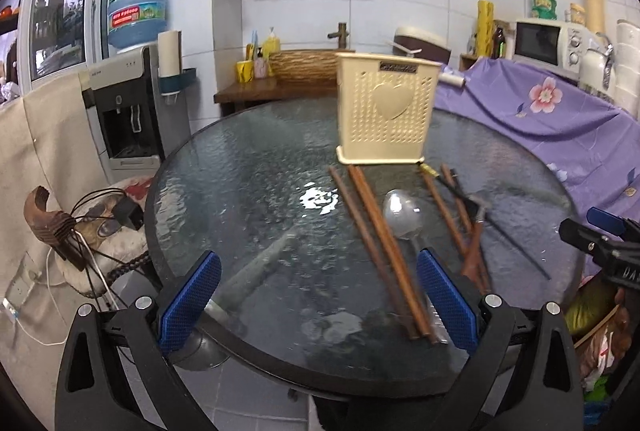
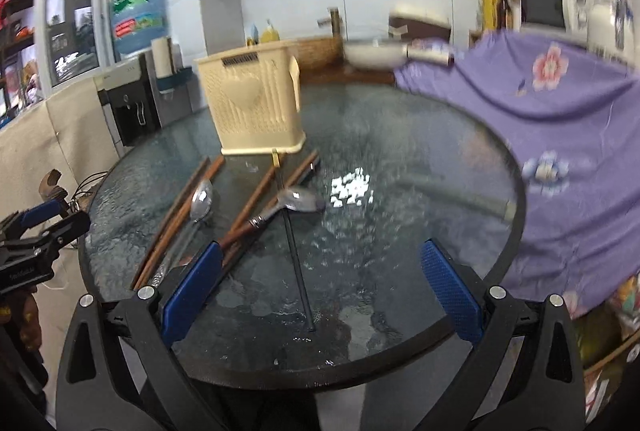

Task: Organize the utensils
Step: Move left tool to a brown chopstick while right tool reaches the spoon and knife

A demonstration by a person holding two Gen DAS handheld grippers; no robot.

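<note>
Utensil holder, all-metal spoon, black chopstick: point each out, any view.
Utensil holder [image 1: 386, 115]: left wrist view, on the heart panel of its front wall.
All-metal spoon [image 1: 401, 213]: left wrist view, on the bowl.
Black chopstick [image 2: 298, 267]: right wrist view, mid-shaft.

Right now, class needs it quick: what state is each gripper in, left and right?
Left gripper: open, holding nothing.
Right gripper: open, holding nothing.

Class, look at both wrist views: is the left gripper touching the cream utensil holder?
Apart. The left wrist view shows the left gripper open near the table's front edge, with bare glass between its fingertips and the cream utensil holder.
</note>
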